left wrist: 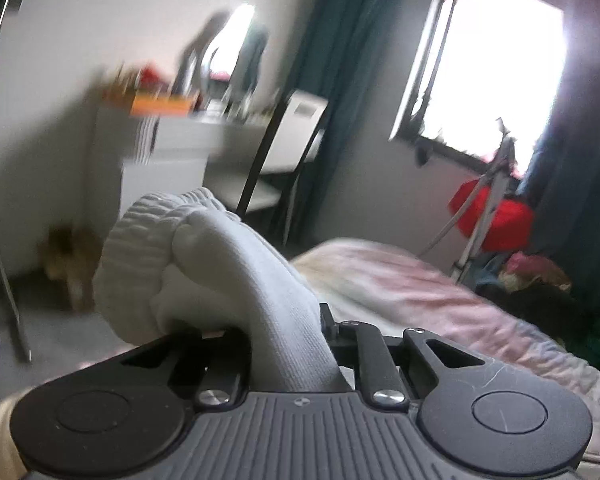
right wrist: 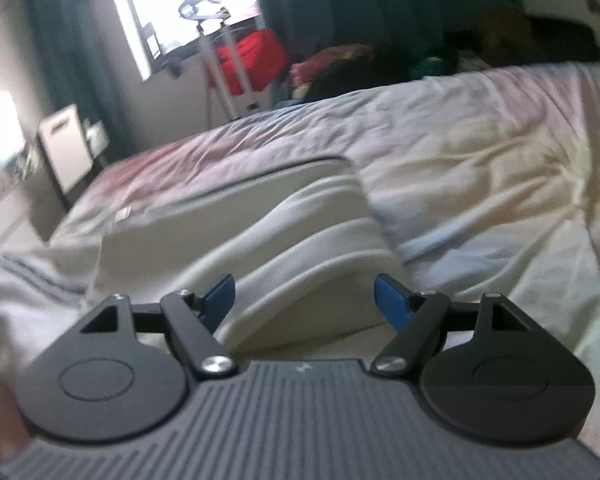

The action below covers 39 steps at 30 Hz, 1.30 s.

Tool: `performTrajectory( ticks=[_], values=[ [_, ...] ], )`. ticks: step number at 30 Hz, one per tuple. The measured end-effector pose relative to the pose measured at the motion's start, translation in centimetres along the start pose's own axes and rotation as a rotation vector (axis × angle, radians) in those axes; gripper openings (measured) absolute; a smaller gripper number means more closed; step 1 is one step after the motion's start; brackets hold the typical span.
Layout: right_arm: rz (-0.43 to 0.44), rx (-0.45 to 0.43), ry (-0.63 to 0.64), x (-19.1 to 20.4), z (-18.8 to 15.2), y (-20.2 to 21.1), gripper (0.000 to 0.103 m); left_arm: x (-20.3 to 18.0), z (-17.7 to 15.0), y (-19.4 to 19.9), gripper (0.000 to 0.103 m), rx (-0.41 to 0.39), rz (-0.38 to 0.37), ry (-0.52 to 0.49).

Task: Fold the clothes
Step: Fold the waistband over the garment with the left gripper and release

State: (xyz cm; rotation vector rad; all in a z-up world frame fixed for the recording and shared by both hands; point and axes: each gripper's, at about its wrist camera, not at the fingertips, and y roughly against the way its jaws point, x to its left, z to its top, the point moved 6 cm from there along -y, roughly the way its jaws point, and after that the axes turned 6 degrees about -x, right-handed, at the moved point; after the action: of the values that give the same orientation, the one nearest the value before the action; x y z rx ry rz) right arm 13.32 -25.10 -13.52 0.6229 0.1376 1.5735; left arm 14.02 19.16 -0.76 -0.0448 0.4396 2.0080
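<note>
In the left wrist view, my left gripper (left wrist: 284, 332) is shut on a white garment (left wrist: 204, 264), lifted in the air. Its ribbed cuff or waistband bunches up above the jaws and hides the fingertips. In the right wrist view, my right gripper (right wrist: 304, 300) stands open just above the bed, blue fingertips (right wrist: 392, 300) wide apart. Between and beyond them lies a pale grey-white folded cloth (right wrist: 268, 232) with soft ridges, flat on the pinkish bedspread (right wrist: 480, 140). Nothing is held between the right fingers.
A white desk (left wrist: 172, 148) with clutter and a black-framed chair (left wrist: 284, 140) stand by the far wall. A bright window (left wrist: 488, 64) with dark teal curtains is at the right. A drying rack with a red item (right wrist: 248, 60) and a heap of clothes (right wrist: 340, 64) lie past the bed.
</note>
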Motion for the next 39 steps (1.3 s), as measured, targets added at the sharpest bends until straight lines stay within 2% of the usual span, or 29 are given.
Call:
performTrajectory(
  ticks=[4,8,12,17,19,22,25,27,31,32,34,39],
  values=[
    [-0.026,-0.031,-0.105,-2.5,2.4,1.5,0.078,-7.2,1.4,3.3,0.014,-0.114,-0.045,-0.106],
    [-0.047,-0.076,-0.189,-5.0,5.0,3.1,0.078,-15.3,0.6,6.5,0.014,-0.207,-0.111,-0.206],
    [-0.063,-0.124,-0.222,-7.9,8.0,4.4,0.078,-22.5,-2.5,9.3,0.014,-0.287,-0.192,-0.331],
    [-0.055,-0.196,-0.321,-11.7,10.8,6.1,0.080,-30.5,-10.8,11.7,0.015,-0.331,-0.324,-0.546],
    [-0.048,-0.207,-0.353,-12.8,11.1,6.1,0.081,-33.1,-15.3,12.0,0.016,-0.298,-0.373,-0.635],
    [-0.021,-0.199,-0.370,-13.5,11.0,5.6,0.081,-36.1,-21.9,11.5,0.017,-0.189,-0.425,-0.752],
    [0.016,-0.164,-0.377,-13.6,10.4,4.6,0.081,-37.8,-26.5,10.2,0.019,-0.075,-0.431,-0.829],
    [0.021,-0.149,-0.363,-13.5,10.1,4.1,0.081,-38.3,-27.2,10.2,0.020,-0.094,-0.427,-0.842],
    [0.051,-0.144,-0.349,-13.0,10.1,3.6,0.081,-38.7,-26.8,10.3,0.042,-0.063,-0.483,-0.901],
    [0.069,-0.147,-0.351,-12.8,10.1,3.6,0.081,-38.3,-26.5,10.4,0.050,-0.047,-0.503,-0.916],
    [0.113,-0.144,-0.351,-12.0,9.9,3.3,0.081,-37.4,-25.9,10.7,0.058,-0.006,-0.549,-0.919],
    [0.150,-0.140,-0.256,-9.0,9.4,3.0,0.081,-35.2,-24.3,12.5,0.073,0.124,-0.661,-0.848]
  ],
)
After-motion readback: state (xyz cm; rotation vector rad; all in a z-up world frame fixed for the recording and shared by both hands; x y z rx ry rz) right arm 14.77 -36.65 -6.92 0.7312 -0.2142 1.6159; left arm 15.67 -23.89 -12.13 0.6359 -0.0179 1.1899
